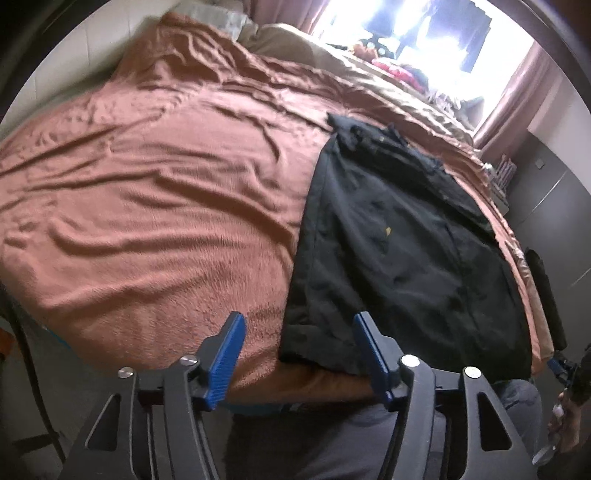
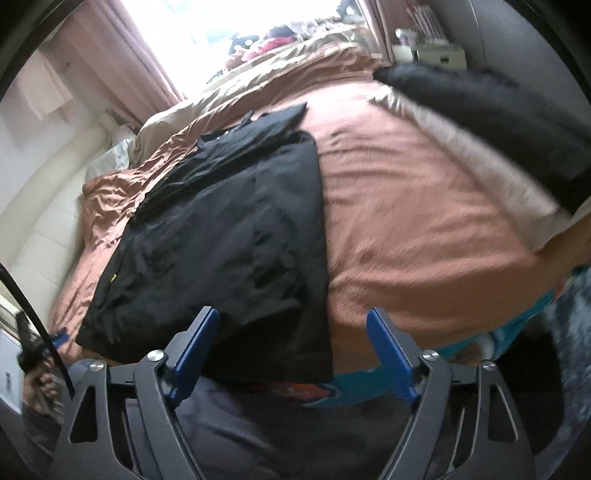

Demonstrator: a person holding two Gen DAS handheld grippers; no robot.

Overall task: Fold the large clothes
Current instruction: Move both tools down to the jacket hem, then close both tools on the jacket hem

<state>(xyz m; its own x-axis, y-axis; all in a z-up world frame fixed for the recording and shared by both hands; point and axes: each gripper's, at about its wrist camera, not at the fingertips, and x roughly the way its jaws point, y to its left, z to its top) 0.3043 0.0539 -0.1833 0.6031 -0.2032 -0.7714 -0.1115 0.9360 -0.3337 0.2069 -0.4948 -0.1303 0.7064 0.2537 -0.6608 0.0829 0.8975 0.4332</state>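
Black, matte, partly folded jacket-like garment (image 1: pixel 402 243) (image 2: pixel 229 236), lying flat on a rust-brown, wrinkled, fleecy bedspread (image 1: pixel 166 192) (image 2: pixel 417 206) at the near edge of the bed. Long straight fold down one side, collar end pointing far toward the window, hem end reaching the near edge and drooping slightly over it. Tiny yellow mark (image 1: pixel 386 231) on the dark cloth in the left wrist view.

Left gripper (image 1: pixel 297 354), black-framed with blue ribbed pads: spread wide, nothing between the fingers, hovering off the near edge of the bed; left pad over brown cover, right pad (image 1: pixel 369 354) just at the garment's near left corner, contact impossible to judge. Right gripper (image 2: pixel 295 354): likewise spread wide and empty-handed, left pad (image 2: pixel 194 354) in front of the garment's hem, right pad in front of brown cover.

Beyond the garment, beige crumpled bedding (image 1: pixel 369 74) (image 2: pixel 236 96) toward the far side. Bright, blown-out window (image 1: pixel 399 26) (image 2: pixel 236 22) with pink curtains (image 1: pixel 513 85) (image 2: pixel 122 55) at the far end. Black, blurred bulky shape (image 2: pixel 498 122) at the far right of the right wrist view, identity unclear. Teal and orange patterned sheet (image 2: pixel 354 387) showing under the brown cover at the near edge.
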